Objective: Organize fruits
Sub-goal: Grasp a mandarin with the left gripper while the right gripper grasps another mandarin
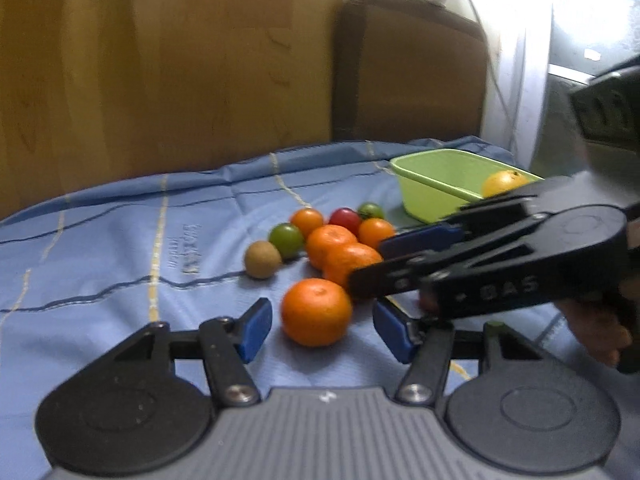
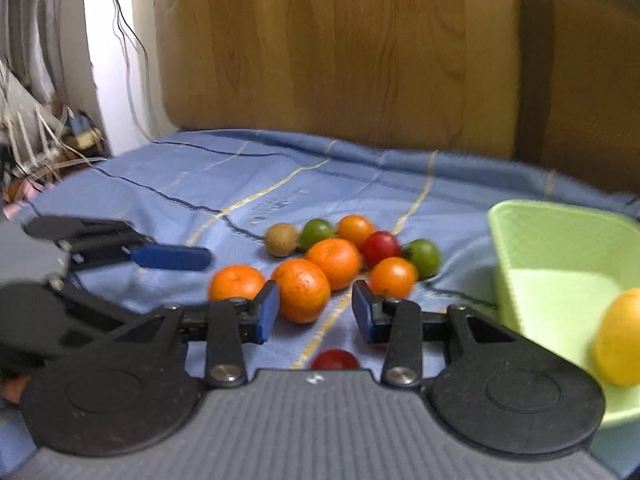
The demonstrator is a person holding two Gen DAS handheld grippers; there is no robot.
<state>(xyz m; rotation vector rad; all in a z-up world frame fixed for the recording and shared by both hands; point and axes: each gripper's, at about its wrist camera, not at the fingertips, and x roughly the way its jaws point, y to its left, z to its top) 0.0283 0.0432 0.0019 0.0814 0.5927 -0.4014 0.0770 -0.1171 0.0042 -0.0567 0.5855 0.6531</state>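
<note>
A cluster of fruit lies on the blue cloth (image 1: 120, 240): several mandarins, orange, red and green tomatoes and a kiwi (image 1: 262, 259). My left gripper (image 1: 322, 330) is open, its blue pads on either side of the nearest mandarin (image 1: 316, 312), not touching it. My right gripper (image 2: 314, 316) is open just in front of another mandarin (image 2: 302, 290); a red tomato (image 2: 335, 360) lies under it. The right gripper also shows in the left wrist view (image 1: 384, 256), reaching in from the right. A green bin (image 2: 560, 280) holds a yellow orange (image 2: 620, 336).
A wooden panel (image 1: 160, 60) and a brown headboard (image 1: 408, 72) stand behind the cloth. Cables and clutter (image 2: 48, 148) lie at the far left of the right wrist view. The green bin (image 1: 448, 184) stands at the cloth's right side.
</note>
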